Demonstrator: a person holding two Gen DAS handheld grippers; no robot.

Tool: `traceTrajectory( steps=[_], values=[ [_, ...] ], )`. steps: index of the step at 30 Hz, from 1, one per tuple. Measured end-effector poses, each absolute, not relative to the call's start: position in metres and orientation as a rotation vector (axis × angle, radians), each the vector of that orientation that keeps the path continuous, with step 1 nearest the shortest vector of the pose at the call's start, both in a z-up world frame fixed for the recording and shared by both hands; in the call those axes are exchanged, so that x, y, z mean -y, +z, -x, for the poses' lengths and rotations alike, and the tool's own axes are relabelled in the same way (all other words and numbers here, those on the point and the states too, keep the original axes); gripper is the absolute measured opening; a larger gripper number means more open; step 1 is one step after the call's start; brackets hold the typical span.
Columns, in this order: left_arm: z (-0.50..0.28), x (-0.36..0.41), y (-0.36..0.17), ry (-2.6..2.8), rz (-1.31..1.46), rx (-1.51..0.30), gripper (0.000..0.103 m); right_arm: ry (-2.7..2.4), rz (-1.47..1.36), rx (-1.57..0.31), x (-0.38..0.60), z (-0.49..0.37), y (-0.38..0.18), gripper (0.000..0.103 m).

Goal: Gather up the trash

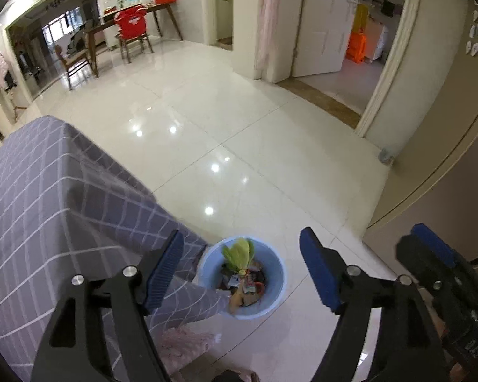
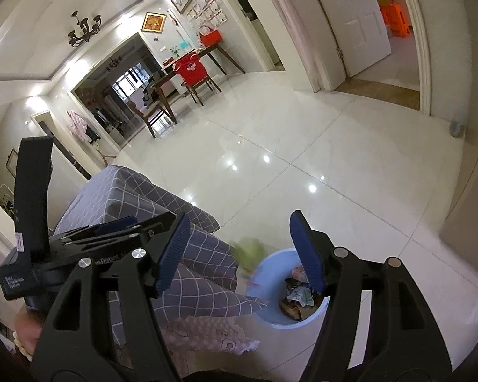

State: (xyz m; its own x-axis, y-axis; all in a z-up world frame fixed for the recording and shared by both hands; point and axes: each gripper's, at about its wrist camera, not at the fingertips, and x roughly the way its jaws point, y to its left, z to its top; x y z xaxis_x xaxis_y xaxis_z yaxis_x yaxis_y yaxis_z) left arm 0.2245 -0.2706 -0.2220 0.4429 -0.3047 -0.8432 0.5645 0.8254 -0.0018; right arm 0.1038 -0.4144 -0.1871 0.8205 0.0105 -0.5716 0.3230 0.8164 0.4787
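Both jaws gape empty; green leaf tops trash in blue bin.

A: The bucket is pale blue, with a green leaf on top of brown and mixed scraps.

B: The cloth is grey with a white grid. Each tool has blue pads on black arms. The floor is glossy white tile.

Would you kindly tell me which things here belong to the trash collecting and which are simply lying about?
Belongs to the job:
- blue bin on the floor
- green leaf at the bin
- wrappers in the bin
- left gripper, open
- right gripper, open

Just about:
- checked grey cloth
- red chair
- white door
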Motion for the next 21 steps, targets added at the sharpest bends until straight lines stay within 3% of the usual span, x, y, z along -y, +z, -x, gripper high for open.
traceTrajectory(
  steps=[8,16,21],
  values=[
    [-0.193,0.234,-0.177,-0.494,-0.288,-0.928,0.082,-0.143,-0.575,-0.545,0.391,-0.083,-0.158,0.072],
    [-0.128,0.174,-0.096,-0.436,-0.255,-0.731,0.088,-0.106,-0.497,-0.47,0.351,-0.047,-0.1,0.088],
    [-0.078,0.147,-0.052,-0.405,-0.263,-0.599,0.093,-0.096,-0.444,-0.395,0.322,-0.013,-0.062,0.091]
  ],
)
